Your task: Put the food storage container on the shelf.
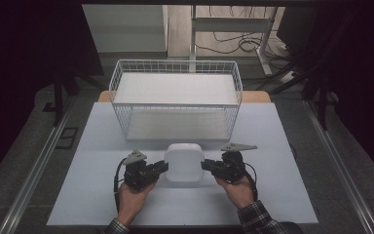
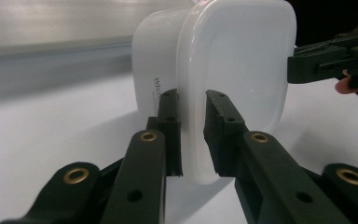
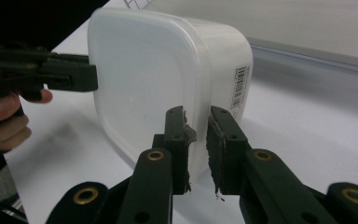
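I note my left gripper clamped on the left rim of a white, rounded-square plastic container; in the left gripper view its jaws pinch the lid's edge between them. My right gripper is clamped likewise on the container's right rim, where the right gripper view shows the two jaws closed over the lip. A barcode label sits on the side wall beyond those jaws. The container lies at the near centre of the pale blue-white table sheet, between both hands. Just beyond it stands a white wire basket with a white shelf board across its top, apart from the container. Farther off, cables lie on the floor.
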The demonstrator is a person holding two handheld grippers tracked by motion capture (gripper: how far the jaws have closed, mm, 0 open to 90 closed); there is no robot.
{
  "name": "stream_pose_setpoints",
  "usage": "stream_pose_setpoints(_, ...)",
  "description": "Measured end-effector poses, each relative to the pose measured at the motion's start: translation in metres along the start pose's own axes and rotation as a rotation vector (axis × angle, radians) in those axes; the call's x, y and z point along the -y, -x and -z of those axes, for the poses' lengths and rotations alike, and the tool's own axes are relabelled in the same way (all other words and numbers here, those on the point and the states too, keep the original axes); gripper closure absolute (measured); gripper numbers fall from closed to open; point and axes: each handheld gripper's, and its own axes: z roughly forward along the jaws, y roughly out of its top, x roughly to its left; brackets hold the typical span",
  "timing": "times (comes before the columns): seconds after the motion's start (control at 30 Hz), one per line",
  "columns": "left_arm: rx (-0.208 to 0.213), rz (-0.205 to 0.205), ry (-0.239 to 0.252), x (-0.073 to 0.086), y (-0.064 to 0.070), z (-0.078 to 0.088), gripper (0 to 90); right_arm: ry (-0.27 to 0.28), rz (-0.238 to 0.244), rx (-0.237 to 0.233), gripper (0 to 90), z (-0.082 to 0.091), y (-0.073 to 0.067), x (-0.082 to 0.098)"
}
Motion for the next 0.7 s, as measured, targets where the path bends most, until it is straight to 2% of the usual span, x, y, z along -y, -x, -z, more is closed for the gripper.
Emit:
stream_pose_setpoints(0.13,-0.004,-0.019,0.008,-0.008,-0.003,0.0,77.6,0.004,0.024,0.009,77.7,-0.002,0.0,-0.005)
stream_pose_setpoints(0.27,-0.012,-0.041,0.015,-0.023,-0.009,-0.002,77.6,0.035,0.042,0.016,77.6,-0.005,0.002,-0.016)
stream_pose_setpoints(0.5,-0.033,-0.059,0.018,-0.044,-0.019,-0.009,77.6,0.064,0.055,0.035,77.5,-0.014,0.01,-0.034)
stream_pose_setpoints(0.7,-0.045,-0.038,0.015,-0.056,-0.031,-0.022,77.6,0.071,0.052,0.057,77.1,-0.025,0.021,-0.05)
